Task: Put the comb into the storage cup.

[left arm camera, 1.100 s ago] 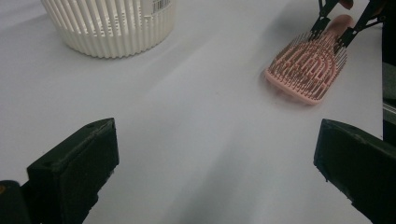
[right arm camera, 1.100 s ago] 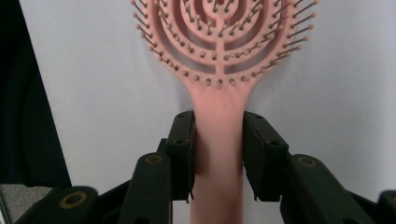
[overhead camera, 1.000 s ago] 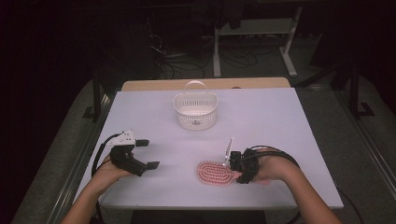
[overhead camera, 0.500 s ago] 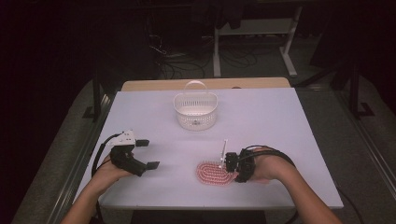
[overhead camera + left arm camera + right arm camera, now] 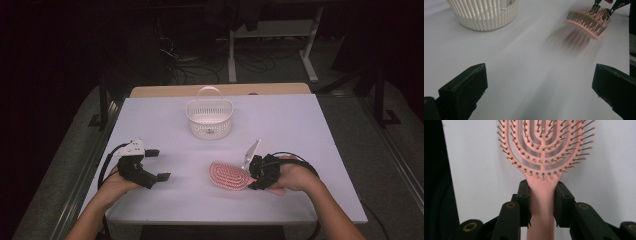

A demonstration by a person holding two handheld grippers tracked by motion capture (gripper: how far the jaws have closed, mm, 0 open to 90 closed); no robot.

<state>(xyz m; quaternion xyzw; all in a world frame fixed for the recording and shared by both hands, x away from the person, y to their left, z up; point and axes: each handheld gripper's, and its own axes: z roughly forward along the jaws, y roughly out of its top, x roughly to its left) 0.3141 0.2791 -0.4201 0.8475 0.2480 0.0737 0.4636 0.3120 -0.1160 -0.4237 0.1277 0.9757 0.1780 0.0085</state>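
Right gripper point(image 5: 541, 195) is clamped on the neck of the pink hairbrush point(image 5: 544, 152), its jaws having just closed onto the handle; the brush head hangs just off the counter point(image 5: 300, 120), bristles up. Left gripper point(image 5: 152, 167) rests apart, holding nothing. My judgement: lift level, keep the handle square between the pads, carry toward the white basket point(image 5: 210, 117), and release low over its rim.

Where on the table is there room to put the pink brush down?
Plenty. The widest bare patch lies between the left gripper and the pink brush, in front of the white basket. The table is also bare on both sides of the basket. It is only crowded by the right gripper, shut on the brush.
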